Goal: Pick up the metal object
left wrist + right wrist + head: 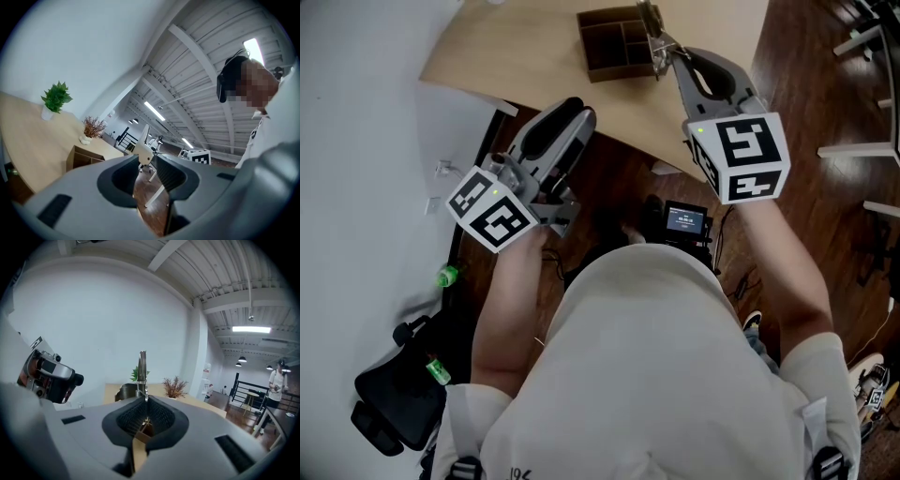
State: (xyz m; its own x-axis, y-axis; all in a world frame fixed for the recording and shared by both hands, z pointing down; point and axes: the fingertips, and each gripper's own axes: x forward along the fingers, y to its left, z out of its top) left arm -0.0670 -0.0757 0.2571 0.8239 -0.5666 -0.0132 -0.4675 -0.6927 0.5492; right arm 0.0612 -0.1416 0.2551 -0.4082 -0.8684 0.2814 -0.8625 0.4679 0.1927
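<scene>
The metal object (142, 366) stood upright, pinched between the jaws of my right gripper (663, 52). I held it over the right edge of the wooden compartment box (609, 47) on the bench (516, 52). My left gripper (574, 112) was beside the bench edge, its jaws a little apart, with nothing between them.

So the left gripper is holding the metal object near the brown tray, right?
Not the left: the right gripper is shut on the metal object near the brown tray, as the right gripper view shows. The left gripper holds nothing.
</scene>
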